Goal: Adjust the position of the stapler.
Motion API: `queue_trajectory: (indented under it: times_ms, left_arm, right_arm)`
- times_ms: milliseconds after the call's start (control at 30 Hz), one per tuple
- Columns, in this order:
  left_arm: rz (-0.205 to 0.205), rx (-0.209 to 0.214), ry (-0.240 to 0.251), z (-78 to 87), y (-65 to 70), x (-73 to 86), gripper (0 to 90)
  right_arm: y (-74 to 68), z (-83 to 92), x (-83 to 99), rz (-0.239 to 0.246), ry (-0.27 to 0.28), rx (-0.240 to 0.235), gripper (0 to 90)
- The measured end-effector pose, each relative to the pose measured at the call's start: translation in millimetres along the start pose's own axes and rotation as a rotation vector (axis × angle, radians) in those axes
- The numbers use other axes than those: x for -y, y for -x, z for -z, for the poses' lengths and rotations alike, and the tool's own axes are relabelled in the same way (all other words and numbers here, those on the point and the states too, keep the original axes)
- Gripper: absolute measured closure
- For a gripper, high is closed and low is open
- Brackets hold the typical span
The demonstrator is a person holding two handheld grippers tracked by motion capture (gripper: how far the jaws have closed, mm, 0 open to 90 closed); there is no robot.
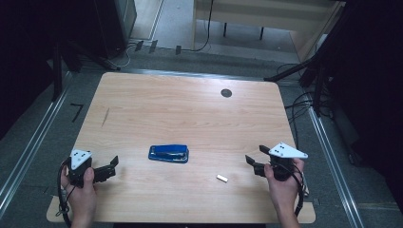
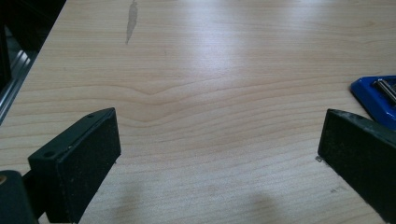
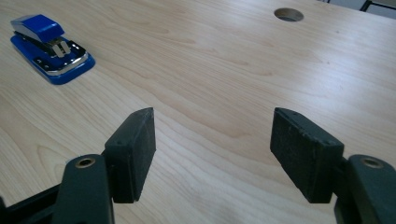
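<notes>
One blue stapler [image 1: 168, 154] lies flat, long axis left-right w/ table edge; both grippers' fingers apart, empty.

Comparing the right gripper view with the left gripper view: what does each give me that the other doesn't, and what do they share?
Right gripper view alone: the whole blue stapler, lying with its chrome magazine exposed, and the round cable hole at the table's far edge. The right gripper has open jaws with nothing between them.

Left gripper view alone: a grey streak on the wood, the table's left edge with the metal rail beyond it, and the open, empty left gripper.

Both: the wooden table and the stapler, which is cut off at the frame edge in the left gripper view.
</notes>
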State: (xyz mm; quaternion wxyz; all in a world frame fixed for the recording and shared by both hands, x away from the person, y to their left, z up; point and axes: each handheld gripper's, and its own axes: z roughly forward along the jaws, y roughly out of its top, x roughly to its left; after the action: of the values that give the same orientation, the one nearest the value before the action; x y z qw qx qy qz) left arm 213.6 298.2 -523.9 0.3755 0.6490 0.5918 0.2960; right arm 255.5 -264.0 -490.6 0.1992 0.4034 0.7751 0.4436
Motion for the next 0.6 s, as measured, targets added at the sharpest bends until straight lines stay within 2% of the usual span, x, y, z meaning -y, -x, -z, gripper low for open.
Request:
queue_trajectory:
  times_ms: [400,600]
  left_arm:
    - [-0.005,0.001,-0.002,-0.6,0.3,-0.1,0.0]
    - [-0.007,-0.001,-0.004,-0.5,0.5,-0.2,0.0]
  right_arm:
    - [-9.6,-20.6,-24.4,0.059,-0.018,-0.055,32.2]
    - [-14.0,-29.8,-31.8,0.067,-0.025,-0.08,32.2]
